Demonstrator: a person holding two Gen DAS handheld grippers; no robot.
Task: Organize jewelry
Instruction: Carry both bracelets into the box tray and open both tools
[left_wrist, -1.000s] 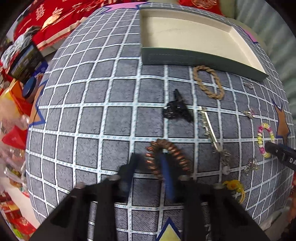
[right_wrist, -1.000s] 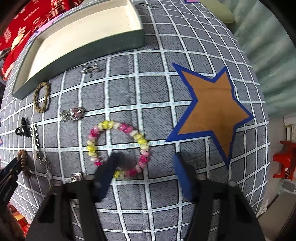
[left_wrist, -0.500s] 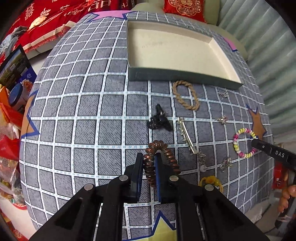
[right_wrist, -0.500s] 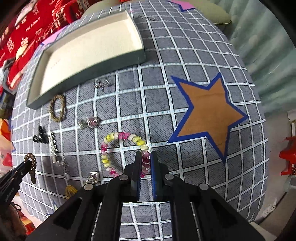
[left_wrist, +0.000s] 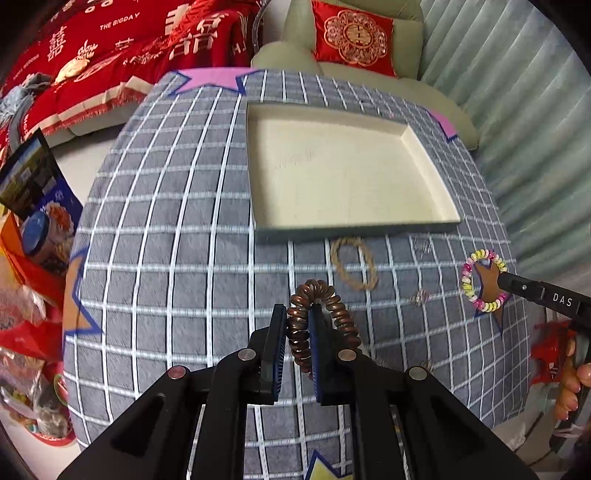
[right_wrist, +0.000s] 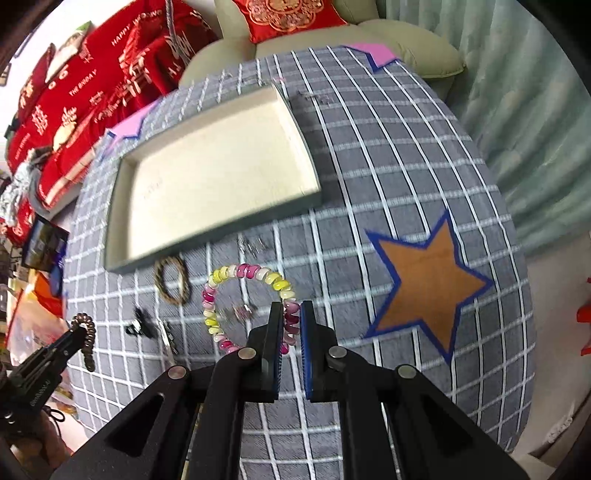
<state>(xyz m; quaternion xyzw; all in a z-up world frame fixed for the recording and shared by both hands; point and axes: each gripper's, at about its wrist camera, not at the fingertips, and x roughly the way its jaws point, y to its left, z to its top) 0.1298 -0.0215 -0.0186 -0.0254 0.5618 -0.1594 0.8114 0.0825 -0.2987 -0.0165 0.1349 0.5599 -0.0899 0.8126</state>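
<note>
My left gripper (left_wrist: 297, 314) is shut on a brown spiral hair tie (left_wrist: 321, 295) and holds it lifted above the grey checked table. My right gripper (right_wrist: 291, 314) is shut on a pink, yellow and white bead bracelet (right_wrist: 236, 271), also lifted; the bracelet shows in the left wrist view (left_wrist: 480, 278) too. The cream-lined tray (left_wrist: 351, 227) lies ahead at the back of the table and holds nothing; it also shows in the right wrist view (right_wrist: 122, 258). A braided rope bracelet (left_wrist: 354, 266) lies just in front of the tray.
Small silver charms (left_wrist: 421, 295) and a black clip (right_wrist: 138, 325) lie on the cloth with a silver bar pin (right_wrist: 166, 338). An orange star patch (right_wrist: 428, 288) marks the right side. Red cushions and a sofa stand behind the table; clutter sits off the left edge.
Both grippers closed on their pieces, the hair tie and the bead bracelet, and lifted them off the table, moving up and toward the tray.
</note>
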